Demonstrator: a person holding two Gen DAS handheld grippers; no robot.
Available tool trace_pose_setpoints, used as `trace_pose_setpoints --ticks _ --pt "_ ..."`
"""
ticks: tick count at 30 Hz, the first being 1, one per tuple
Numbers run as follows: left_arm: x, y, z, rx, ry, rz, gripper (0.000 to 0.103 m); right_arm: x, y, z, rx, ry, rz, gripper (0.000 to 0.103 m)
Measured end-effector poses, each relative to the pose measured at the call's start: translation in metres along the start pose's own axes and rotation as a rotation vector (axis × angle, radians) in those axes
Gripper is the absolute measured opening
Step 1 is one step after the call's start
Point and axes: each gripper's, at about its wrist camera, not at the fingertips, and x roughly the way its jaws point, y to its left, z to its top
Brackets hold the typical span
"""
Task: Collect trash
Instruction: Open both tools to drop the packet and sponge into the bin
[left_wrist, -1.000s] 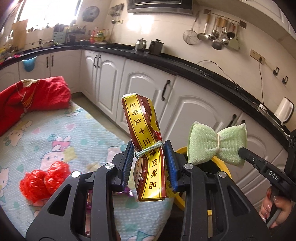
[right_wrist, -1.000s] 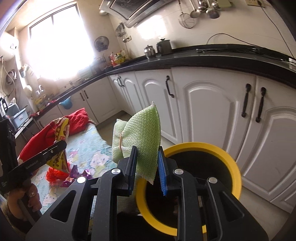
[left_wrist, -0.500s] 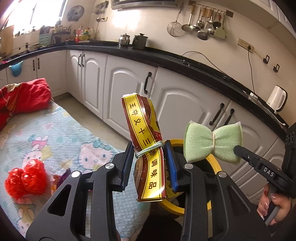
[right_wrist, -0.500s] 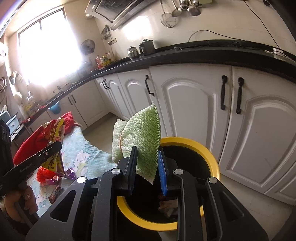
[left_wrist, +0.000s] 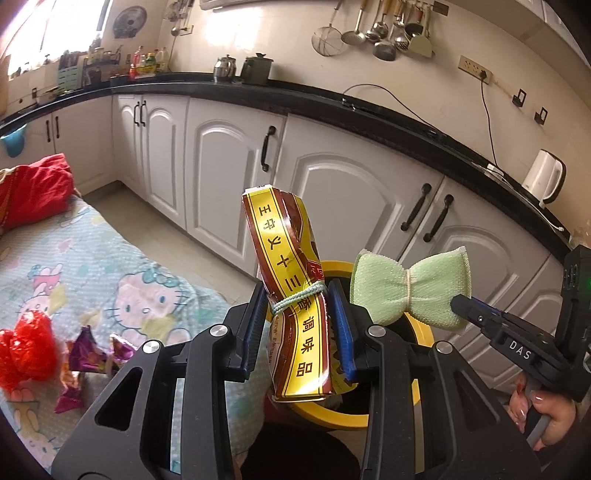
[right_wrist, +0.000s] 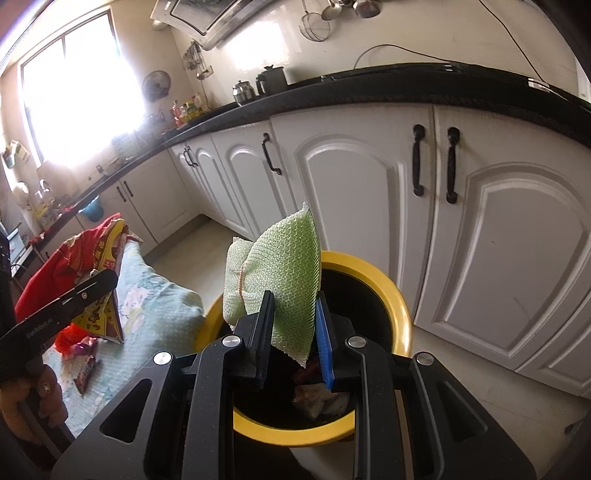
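Observation:
My left gripper (left_wrist: 298, 325) is shut on a brown and yellow seasoning packet (left_wrist: 291, 291) tied round with pale string, held upright in front of the yellow-rimmed trash bin (left_wrist: 424, 334). My right gripper (right_wrist: 291, 332) is shut on a green scouring sponge (right_wrist: 280, 273) pinched at its middle by a band, and holds it over the bin's rim (right_wrist: 388, 280). The left wrist view shows that sponge (left_wrist: 410, 290) at the tip of the right gripper (left_wrist: 456, 304). Trash lies at the bottom of the bin (right_wrist: 317, 398).
A cartoon-print cloth (left_wrist: 74, 273) covers a table at left with a red crumpled wrapper (left_wrist: 26, 347), purple foil wrappers (left_wrist: 92, 354) and a red cloth (left_wrist: 33, 188). White cabinets (left_wrist: 332, 192) under a black counter stand close behind the bin. A person's hand (left_wrist: 546, 410) grips the right tool.
Both grippers have moved toward the bin and lower, so the bin looms larger under the sponge. The table has slid to the left. Both grips are unchanged.

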Motion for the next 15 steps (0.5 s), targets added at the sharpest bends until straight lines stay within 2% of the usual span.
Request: trace_pose_setpoints --ticks 15 --pt "0.036 -0.021 -0.01 0.024 0.065 -0.034 0.027 0.012 -0.023 -0.012 0.051 0.047 -0.058 0.021"
